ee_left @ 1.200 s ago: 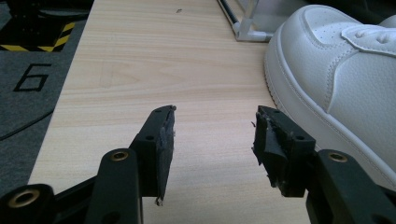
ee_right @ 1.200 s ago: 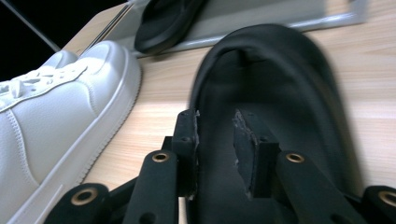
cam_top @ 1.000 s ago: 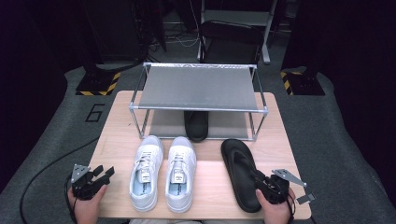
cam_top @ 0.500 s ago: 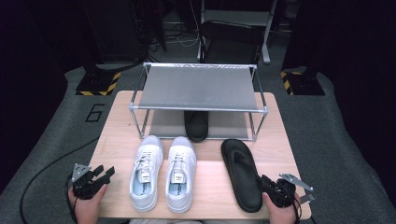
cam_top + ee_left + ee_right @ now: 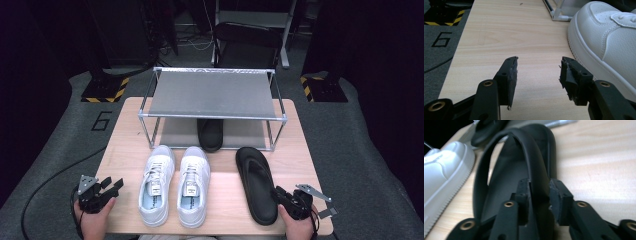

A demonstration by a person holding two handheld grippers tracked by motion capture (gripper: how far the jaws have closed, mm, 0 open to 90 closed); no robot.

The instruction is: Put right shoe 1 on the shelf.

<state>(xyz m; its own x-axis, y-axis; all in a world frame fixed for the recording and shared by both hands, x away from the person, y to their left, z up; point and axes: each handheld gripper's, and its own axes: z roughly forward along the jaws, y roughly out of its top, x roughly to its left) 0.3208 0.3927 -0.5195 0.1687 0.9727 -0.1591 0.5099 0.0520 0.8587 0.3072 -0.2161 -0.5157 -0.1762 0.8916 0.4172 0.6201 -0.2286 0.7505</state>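
Observation:
A black flip-flop [image 5: 256, 182] lies on the wooden table [image 5: 125, 145], right of a pair of white sneakers [image 5: 175, 185]. My right gripper [image 5: 278, 194] sits at the flip-flop's heel end on its right side. In the right gripper view its jaws [image 5: 539, 187] straddle the right branch of the flip-flop's strap [image 5: 534, 162], and both pads touch it. These jaws have just been opening a little, with the strap still between them. My left gripper [image 5: 112, 184] rests left of the sneakers; its jaws [image 5: 538, 68] stand open over bare wood beside the left sneaker [image 5: 604, 37].
A metal-framed shoe rack [image 5: 212, 94] with a grey shelf stands at the back of the table. A second black flip-flop [image 5: 210, 132] lies under it. Dark floor with yellow-black tape surrounds the table, and a cable trails off to the left.
My right gripper has sunk slightly toward the table at the flip-flop's heel, and its jaws narrowed then widened a bit. The left gripper and the shoes have stayed put.

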